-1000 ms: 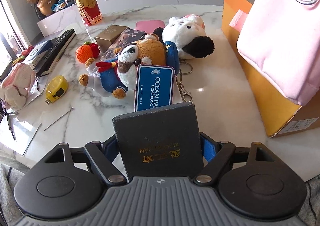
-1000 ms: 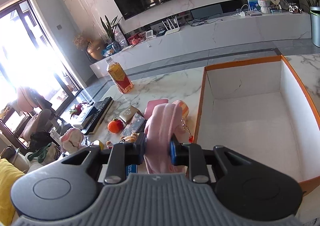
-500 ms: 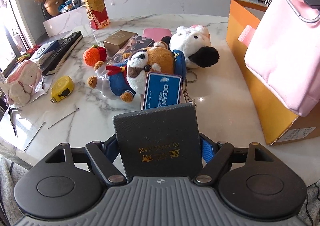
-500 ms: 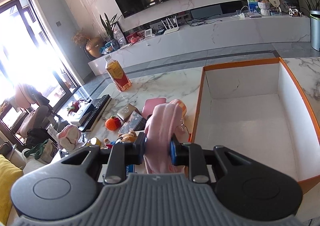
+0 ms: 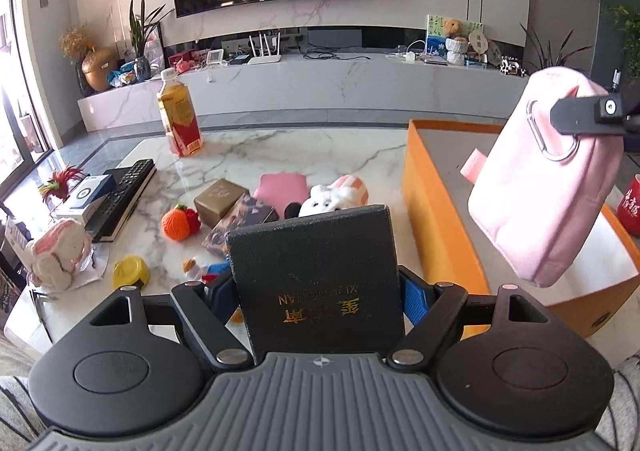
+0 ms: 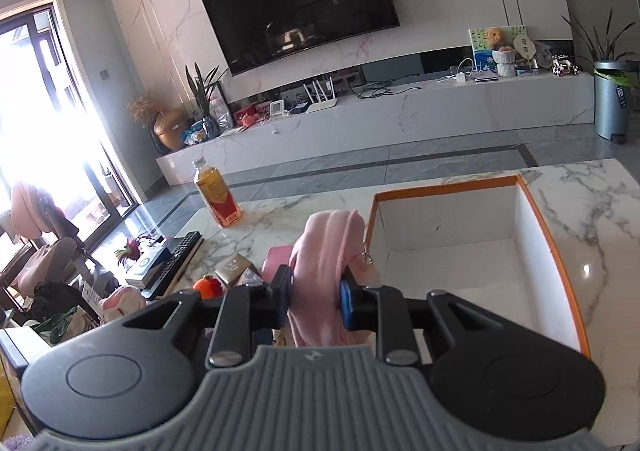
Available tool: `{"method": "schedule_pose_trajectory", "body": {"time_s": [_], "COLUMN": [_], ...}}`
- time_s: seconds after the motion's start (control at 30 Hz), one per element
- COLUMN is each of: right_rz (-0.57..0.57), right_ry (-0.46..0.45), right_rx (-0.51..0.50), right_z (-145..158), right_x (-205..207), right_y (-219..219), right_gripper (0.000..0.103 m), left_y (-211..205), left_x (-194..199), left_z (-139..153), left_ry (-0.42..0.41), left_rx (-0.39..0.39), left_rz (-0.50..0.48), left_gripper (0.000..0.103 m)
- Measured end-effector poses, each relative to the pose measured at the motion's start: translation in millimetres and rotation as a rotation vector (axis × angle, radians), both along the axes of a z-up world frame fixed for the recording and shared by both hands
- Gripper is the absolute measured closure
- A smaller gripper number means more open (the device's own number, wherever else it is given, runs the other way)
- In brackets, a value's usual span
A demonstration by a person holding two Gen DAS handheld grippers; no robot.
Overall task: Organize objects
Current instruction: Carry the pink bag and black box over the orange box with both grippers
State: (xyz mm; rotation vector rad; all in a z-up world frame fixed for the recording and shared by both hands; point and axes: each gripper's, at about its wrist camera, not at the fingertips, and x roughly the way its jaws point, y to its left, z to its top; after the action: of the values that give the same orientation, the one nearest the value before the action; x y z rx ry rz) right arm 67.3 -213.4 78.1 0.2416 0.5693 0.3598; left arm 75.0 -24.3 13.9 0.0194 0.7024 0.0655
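Note:
My left gripper (image 5: 316, 297) is shut on a black box with gold lettering (image 5: 316, 271), held above the marble table (image 5: 280, 155). My right gripper (image 6: 316, 301) is shut on a pink pouch (image 6: 324, 271); the pouch also shows in the left wrist view (image 5: 544, 195), hanging over the left wall of the open orange box (image 5: 436, 203). The orange box's white inside (image 6: 460, 267) holds nothing I can see. The black box hides most of the plush toys (image 5: 336, 195) behind it.
On the table lie a tea bottle (image 5: 180, 119), a remote (image 5: 124, 195), a brown box (image 5: 220, 201), a knitted orange (image 5: 178, 223), a yellow tape measure (image 5: 130, 271), a pink pad (image 5: 282, 187) and a pink-white plush (image 5: 60, 251). A red cup (image 5: 630, 209) stands right of the orange box.
Both grippers have tilted up and risen, so the room now shows. The black box now covers the plush dog and its blue tag. The pink pouch has moved further over the orange box.

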Motion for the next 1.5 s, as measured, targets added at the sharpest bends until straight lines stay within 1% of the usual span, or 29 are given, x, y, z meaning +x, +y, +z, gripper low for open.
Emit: {"method": "schedule_pose_trajectory", "body": {"time_s": [0.17,0.3,0.37,0.5,0.6,0.67,0.73,0.77,0.83,0.9,1.03,1.1,1.17,1.23,1.3,1.33,1.4,1.5], "right_rz": [-0.09,-0.135,-0.148,-0.163,-0.213,-0.223,-0.232,-0.238,-0.249,-0.251,-0.234,-0.223,-0.206,-0.183,-0.172,-0.184,-0.196,-0.194], "right_ry": [-0.014,0.016,0.024,0.063,0.111,0.138,0.157,0.165,0.172,0.171,0.173,0.176,0.187,0.216,0.246,0.25,0.248,0.251], "right_rx": [-0.028,0.005,-0.003,-0.019,-0.039,-0.06,-0.045,-0.033,-0.023,-0.03,-0.009,-0.002,0.015,0.057,0.087,0.082,0.055,0.08], "right_z": [0,-6,-9,-25,-41,-51,-58,-60,-63,-64,-65,-67,-72,-79,-87,-89,-90,-91], "right_x": [7,14,16,24,30,32,33,35,37,37,37,38,40,44,48,49,50,51], "right_y": [-23,-44,-50,-58,-68,-75,-84,-87,-91,-91,-89,-87,-84,-83,-82,-81,-80,-83], "right_gripper": [0.077,0.077,0.077,0.077,0.078,0.078,0.077,0.077,0.077,0.078,0.077,0.077,0.077,0.078,0.078,0.078,0.078,0.078], "left_y": [-17,-26,-37,-60,-77,-84,-90,-95,-102,-106,-105,-106,-110,-115,-122,-126,-133,-141], "left_x": [18,31,37,48,50,51,51,50,51,52,61,62,62,63,64,64,63,66], "left_z": [21,30,31,25,13,3,-7,-9,-15,-20,-21,-22,-23,-24,-27,-28,-30,-39], "left_ry": [-0.041,-0.047,-0.044,-0.021,0.022,0.07,0.109,0.117,0.155,0.174,0.222,0.215,0.189,0.163,0.15,0.145,0.148,0.202], "left_rx": [-0.052,-0.152,-0.165,-0.16,-0.111,-0.11,-0.094,-0.069,-0.021,-0.004,-0.025,-0.003,0.04,0.089,0.137,0.161,0.185,0.201], "left_rz": [-0.039,-0.091,-0.118,-0.166,-0.235,-0.262,-0.291,-0.293,-0.281,-0.26,-0.204,-0.175,-0.145,-0.121,-0.115,-0.118,-0.124,-0.162], "left_gripper": [0.012,0.012,0.012,0.012,0.012,0.012,0.012,0.012,0.012,0.011,0.011,0.011,0.012,0.012,0.012,0.012,0.011,0.01]}}
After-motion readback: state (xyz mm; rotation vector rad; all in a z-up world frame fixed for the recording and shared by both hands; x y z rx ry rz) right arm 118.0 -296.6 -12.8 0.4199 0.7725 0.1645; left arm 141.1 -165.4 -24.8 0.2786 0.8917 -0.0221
